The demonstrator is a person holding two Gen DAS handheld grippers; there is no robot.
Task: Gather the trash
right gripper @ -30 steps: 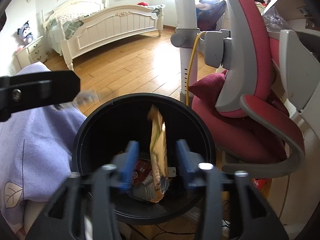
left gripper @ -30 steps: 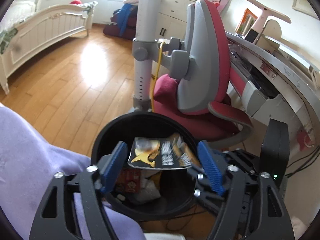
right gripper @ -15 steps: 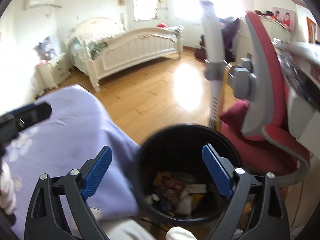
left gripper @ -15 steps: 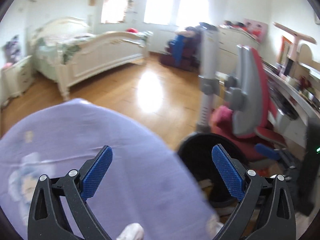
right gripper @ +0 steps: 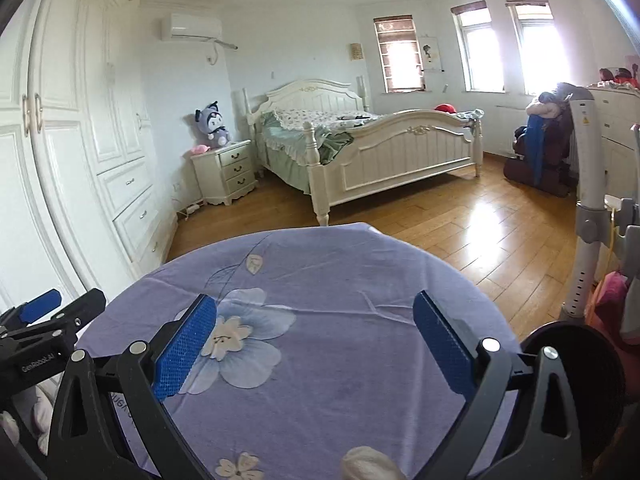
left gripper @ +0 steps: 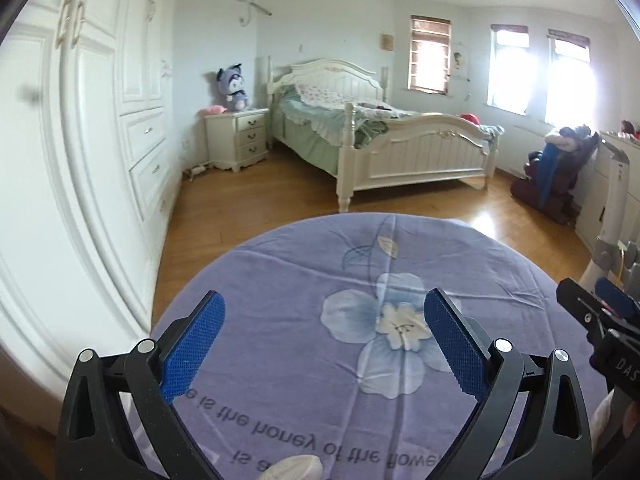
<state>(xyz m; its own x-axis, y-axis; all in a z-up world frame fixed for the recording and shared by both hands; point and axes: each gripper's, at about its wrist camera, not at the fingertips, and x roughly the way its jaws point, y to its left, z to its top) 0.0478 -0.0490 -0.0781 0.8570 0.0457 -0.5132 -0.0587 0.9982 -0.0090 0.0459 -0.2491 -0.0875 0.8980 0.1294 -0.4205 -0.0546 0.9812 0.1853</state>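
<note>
Lavender cloth [left gripper: 304,288] printed with pale blue flowers and a line of dark lettering covers the round surface under both tools. In the left wrist view the left gripper [left gripper: 324,340] hangs above the cloth with its jaws spread wide, blue pads [left gripper: 194,342] far apart and nothing between them; the big flower print lies in the gap. The right gripper [right gripper: 314,340] in its own view is likewise wide, jaws empty above the same cloth, and each tool shows at the edge of the other's picture: the right gripper at the right border of the left view, the left gripper at the left border of the right view. No loose trash shows on the cloth. The black trash bin [right gripper: 576,364] sits low at the right of the right wrist view, just beside the edge of the surface and partly hidden behind the right jaw; its contents cannot be seen. Near it stand a white pole [right gripper: 588,216] and part of a red chair [right gripper: 612,300]. Further off across the wooden floor [right gripper: 452,216] are a white bed [right gripper: 384,152], a nightstand [right gripper: 224,172] with a plush toy [right gripper: 212,124] on top, and white wardrobe doors [right gripper: 72,184] along the left wall.
</note>
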